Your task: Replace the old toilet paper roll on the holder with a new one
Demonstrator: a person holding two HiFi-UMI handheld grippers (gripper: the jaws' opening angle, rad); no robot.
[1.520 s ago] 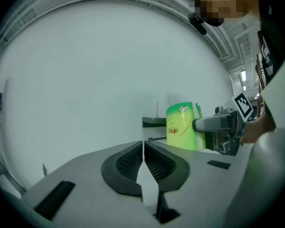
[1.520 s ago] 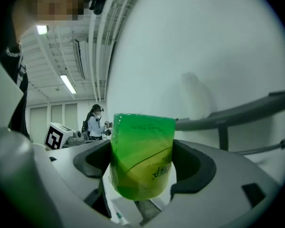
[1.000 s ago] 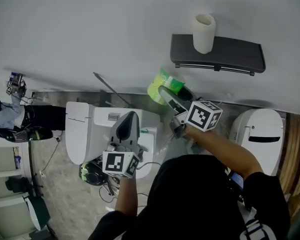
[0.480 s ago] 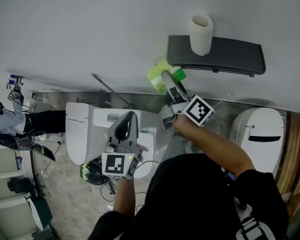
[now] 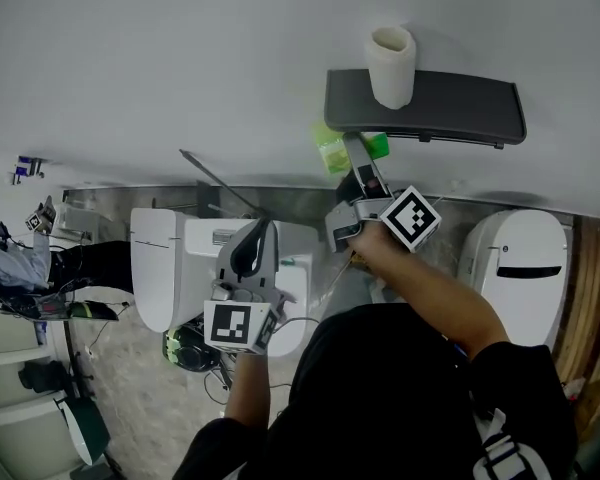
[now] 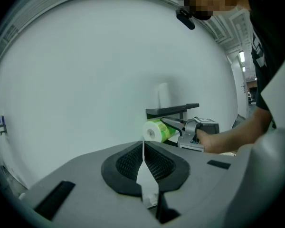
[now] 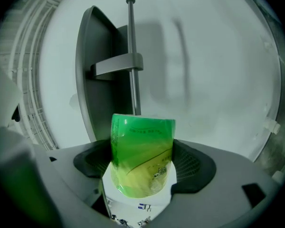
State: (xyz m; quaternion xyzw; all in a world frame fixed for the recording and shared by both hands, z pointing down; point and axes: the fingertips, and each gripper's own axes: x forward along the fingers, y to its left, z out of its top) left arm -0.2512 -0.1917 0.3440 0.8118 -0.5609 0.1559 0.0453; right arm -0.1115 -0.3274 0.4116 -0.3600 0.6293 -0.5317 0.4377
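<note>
A dark grey wall holder (image 5: 450,103) carries the old pale roll (image 5: 391,66), which stands upright on its top. Just below the holder's left end is the new roll in green wrap (image 5: 338,150), with my right gripper (image 5: 358,163) shut on it. The right gripper view has the green roll (image 7: 142,137) between the pads, and the holder's bare rod (image 7: 131,56) and plate (image 7: 92,70) lie close ahead. My left gripper (image 5: 256,248) hangs lower left, jaws shut, away from the holder. A thin white sliver (image 6: 143,175) shows between its pads; I cannot tell what it is.
A white toilet (image 5: 170,268) stands under my left gripper and a second white fixture (image 5: 525,263) is at the right. Cables and dark gear lie on the floor (image 5: 185,346). Clutter lines the left edge (image 5: 20,258). The wall around the holder is bare.
My right gripper has carried the green roll up and right toward the holder's left end, rolling as it went. My left gripper has stayed shut and barely shifted.
</note>
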